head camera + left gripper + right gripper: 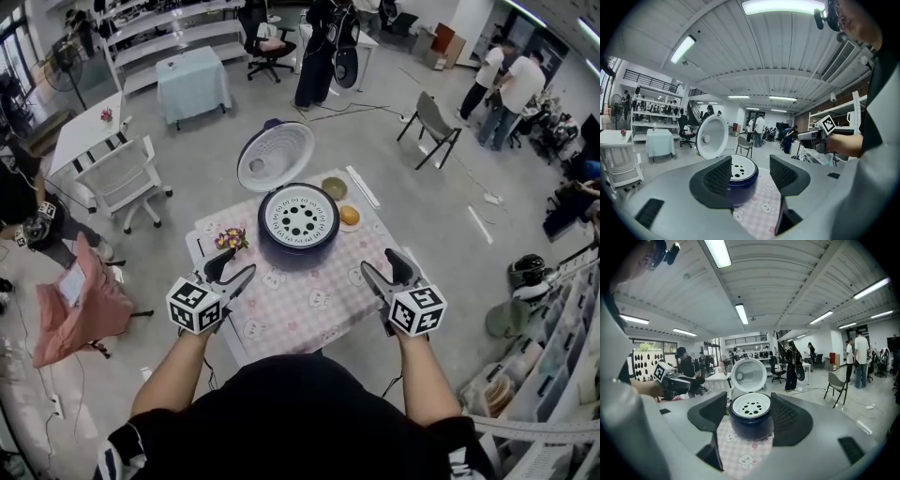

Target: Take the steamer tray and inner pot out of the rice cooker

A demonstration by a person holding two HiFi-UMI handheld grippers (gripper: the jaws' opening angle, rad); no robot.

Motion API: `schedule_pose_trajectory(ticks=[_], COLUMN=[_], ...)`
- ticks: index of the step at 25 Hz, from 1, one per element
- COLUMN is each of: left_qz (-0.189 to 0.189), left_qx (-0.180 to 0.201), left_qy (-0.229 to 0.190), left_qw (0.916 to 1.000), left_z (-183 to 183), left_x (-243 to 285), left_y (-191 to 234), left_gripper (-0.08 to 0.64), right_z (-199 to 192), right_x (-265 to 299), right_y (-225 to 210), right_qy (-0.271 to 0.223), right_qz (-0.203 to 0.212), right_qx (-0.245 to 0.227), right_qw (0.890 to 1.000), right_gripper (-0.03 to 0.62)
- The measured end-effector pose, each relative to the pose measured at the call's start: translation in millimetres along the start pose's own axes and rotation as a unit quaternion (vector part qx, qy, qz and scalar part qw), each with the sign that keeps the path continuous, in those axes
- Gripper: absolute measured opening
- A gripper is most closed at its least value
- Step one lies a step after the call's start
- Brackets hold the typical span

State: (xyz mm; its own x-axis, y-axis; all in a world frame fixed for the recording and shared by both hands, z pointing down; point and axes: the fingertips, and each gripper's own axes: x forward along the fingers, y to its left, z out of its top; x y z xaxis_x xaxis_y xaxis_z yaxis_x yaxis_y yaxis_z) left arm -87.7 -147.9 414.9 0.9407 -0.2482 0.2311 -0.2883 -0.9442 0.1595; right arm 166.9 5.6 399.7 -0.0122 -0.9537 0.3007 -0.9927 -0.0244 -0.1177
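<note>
Busy open workshop, pink checked counter (309,300): rice cooker (298,246) with lid (275,156) raised, nothing lifted out yet.
The white perforated steamer tray (298,217) sits in the cooker's mouth, the inner pot presumably hidden beneath. The left tongs (236,265) and right tongs (380,262) hover short of it, both spread wide and empty.

— What's around you?
— A grey floor (403,206) all round me. There's a white chair (120,180) off to my left and a grey folding chair (433,122) farther right.
— And beyond?
— A table under a pale cloth (192,82), with white shelving (173,33) behind it. Long strip lights (717,251) run along a ribbed ceiling (787,277).
</note>
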Motion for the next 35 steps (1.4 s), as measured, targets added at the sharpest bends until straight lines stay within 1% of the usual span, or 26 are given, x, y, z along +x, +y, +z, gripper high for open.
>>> schedule_pose_trajectory(ticks=[7, 13, 17, 20, 23, 25, 27, 29, 33, 35], left_qz=[0.018, 0.037, 0.043, 0.054, 0.067, 0.075, 0.083, 0.088, 0.097, 0.105], left_qx=[-0.019, -0.038, -0.048, -0.055, -0.066, -0.072, -0.077, -0.083, -0.09, -0.094], left_qy=[0.005, 0.012, 0.018, 0.022, 0.024, 0.024, 0.026, 0.028, 0.03, 0.027], left_qw=[0.9997, 0.9985, 0.9978, 0.9968, 0.9953, 0.9943, 0.9932, 0.9923, 0.9907, 0.9897], left_z=[-3.1, -9.8, -13.9, -17.1, -22.6, -27.0, -31.3, -35.4, -39.3, -39.1], left_x=[38.5, 56.0, 68.5, 74.9, 78.2, 78.0, 77.7, 79.4, 79.4, 77.0], left_y=[21.0, 35.9, 43.9, 50.8, 59.3, 67.3, 73.3, 76.1, 81.7, 87.0], left_gripper=[0.272, 0.272, 0.273, 0.273, 0.273, 0.273, 0.273, 0.273, 0.273, 0.273], right_z=[6.0, 2.2, -4.5, -12.0, -24.9, -38.6, -53.9, -68.3, -99.8, -111.5], right_x=[48.1, 83.9, 109.7, 130.3, 150.6, 165.2, 179.6, 191.0, 202.3, 207.4], right_y=[-37.2, -49.6, -48.2, -42.0, -35.9, -30.2, -24.7, -19.9, -3.4, 3.2], right_qy=[0.025, 0.065, 0.102, 0.133, 0.167, 0.195, 0.222, 0.247, 0.298, 0.314], right_qz=[0.028, 0.077, 0.122, 0.162, 0.197, 0.22, 0.245, 0.271, 0.332, 0.352], right_qx=[-0.014, -0.038, -0.042, -0.067, -0.1, -0.129, -0.165, -0.191, -0.218, -0.233], right_qw=[0.999, 0.994, 0.986, 0.975, 0.961, 0.947, 0.929, 0.911, 0.868, 0.85], right_gripper=[0.302, 0.276, 0.276, 0.275, 0.275, 0.275, 0.273, 0.27, 0.268, 0.269])
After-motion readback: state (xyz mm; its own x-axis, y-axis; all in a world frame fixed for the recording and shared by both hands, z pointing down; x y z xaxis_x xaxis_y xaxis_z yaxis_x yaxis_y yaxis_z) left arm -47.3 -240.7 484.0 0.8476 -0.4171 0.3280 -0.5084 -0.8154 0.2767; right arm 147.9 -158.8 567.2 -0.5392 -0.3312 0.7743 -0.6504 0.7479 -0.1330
